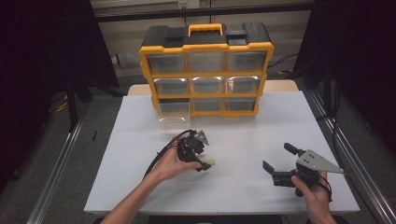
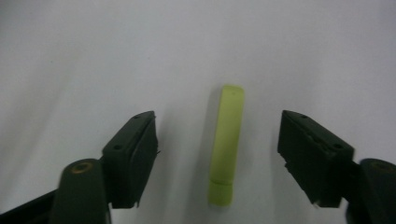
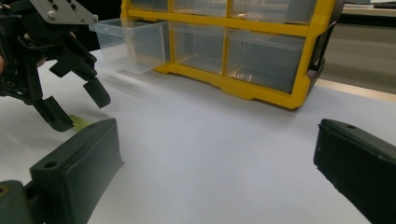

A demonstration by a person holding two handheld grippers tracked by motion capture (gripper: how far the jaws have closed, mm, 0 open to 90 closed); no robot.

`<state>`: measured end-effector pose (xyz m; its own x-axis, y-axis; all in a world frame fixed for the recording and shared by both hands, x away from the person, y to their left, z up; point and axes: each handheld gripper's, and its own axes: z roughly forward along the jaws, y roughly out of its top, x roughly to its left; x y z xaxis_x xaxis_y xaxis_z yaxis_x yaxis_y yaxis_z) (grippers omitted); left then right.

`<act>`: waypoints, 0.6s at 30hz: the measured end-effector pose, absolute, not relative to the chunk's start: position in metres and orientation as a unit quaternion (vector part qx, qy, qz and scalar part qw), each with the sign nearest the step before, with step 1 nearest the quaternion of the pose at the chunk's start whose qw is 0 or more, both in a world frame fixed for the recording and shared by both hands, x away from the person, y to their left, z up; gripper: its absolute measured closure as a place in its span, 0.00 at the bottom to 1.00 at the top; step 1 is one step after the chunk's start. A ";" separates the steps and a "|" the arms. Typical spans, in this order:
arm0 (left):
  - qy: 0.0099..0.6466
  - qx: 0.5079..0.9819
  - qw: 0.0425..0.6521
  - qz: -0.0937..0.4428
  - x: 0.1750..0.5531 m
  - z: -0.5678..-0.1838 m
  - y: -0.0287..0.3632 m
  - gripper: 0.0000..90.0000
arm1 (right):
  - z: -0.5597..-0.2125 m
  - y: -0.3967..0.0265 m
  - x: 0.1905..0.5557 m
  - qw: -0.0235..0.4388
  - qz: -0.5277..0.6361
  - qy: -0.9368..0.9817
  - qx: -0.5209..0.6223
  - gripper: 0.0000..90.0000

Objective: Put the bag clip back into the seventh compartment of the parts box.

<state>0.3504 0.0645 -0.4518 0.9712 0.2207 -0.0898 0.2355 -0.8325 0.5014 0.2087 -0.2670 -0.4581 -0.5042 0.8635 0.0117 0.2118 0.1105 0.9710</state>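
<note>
Left gripper view shows my left gripper [image 2: 219,154] pointing down at the white table [image 2: 70,56], its jaws standing apart on either side of a small yellow-green stick [image 2: 227,144]. The stick lies flat on the table in the gap between them, closer to the middle than to either pad, and neither pad touches it. No earlier look is at hand, so I speak only of how the jaws stand: apart, with clear table showing on both sides of the stick.

From the high view, taking the yellow organizer [image 1: 206,70] at the far edge of the table as my landmark, the stick [image 1: 210,162] rests well in front of it, on my side, roughly below its left column of drawers. My left gripper [image 1: 198,156] hangs right over the stick. The bottom-left drawer [image 1: 173,112] of the organizer is pulled out toward me and sits clear and open.

My right gripper [image 1: 275,163] is held well in front of the organizer's right end, far from the stick, with its jaws wide apart and nothing between them. In the right gripper view the organizer [image 3: 233,51] rises ahead and my left gripper [image 3: 77,107] stands off to the side.
</note>
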 end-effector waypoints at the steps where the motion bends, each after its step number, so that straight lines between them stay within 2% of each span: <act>1: 0.119 0.957 0.264 -0.014 0.350 -0.452 0.064 0.42 | -0.458 -0.267 0.209 0.303 0.537 0.681 0.395 0.00; 7: 0.119 0.959 0.258 -0.024 0.349 -0.458 0.060 0.56 | -0.458 -0.267 0.208 0.303 0.537 0.681 0.394 0.00; 13: 0.106 0.960 0.259 -0.012 0.349 -0.460 0.058 0.67 | -0.458 -0.266 0.208 0.303 0.536 0.680 0.397 0.00; 18: 0.098 0.961 0.258 -0.004 0.347 -0.460 0.057 0.70 | -0.458 -0.266 0.208 0.304 0.537 0.680 0.396 0.00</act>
